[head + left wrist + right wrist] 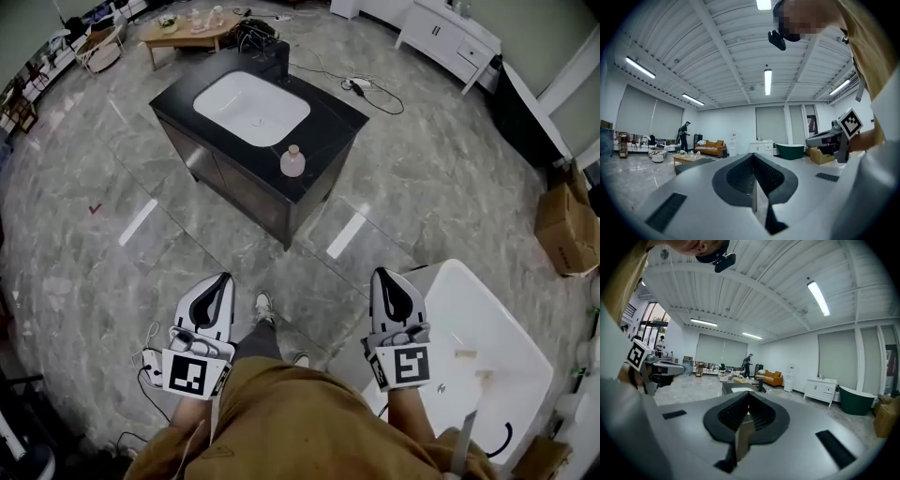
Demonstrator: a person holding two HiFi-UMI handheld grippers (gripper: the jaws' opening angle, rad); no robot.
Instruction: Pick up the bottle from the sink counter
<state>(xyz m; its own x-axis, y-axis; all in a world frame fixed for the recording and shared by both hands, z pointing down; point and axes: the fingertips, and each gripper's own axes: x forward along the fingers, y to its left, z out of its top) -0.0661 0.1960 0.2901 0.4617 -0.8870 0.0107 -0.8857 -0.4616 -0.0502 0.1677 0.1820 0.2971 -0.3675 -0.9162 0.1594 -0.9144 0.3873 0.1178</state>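
One bottle on sink counter, well ahead of left tool, right tool.

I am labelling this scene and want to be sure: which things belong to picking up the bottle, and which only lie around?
Job:
bottle
sink counter
left gripper
right gripper
(both shut, empty)

Lying about:
cardboard box
coffee table
white cabinet
floor cable

small pale pink bottle with a rounded body and short neck, standing upright on the black sink counter, just beside the white basin.
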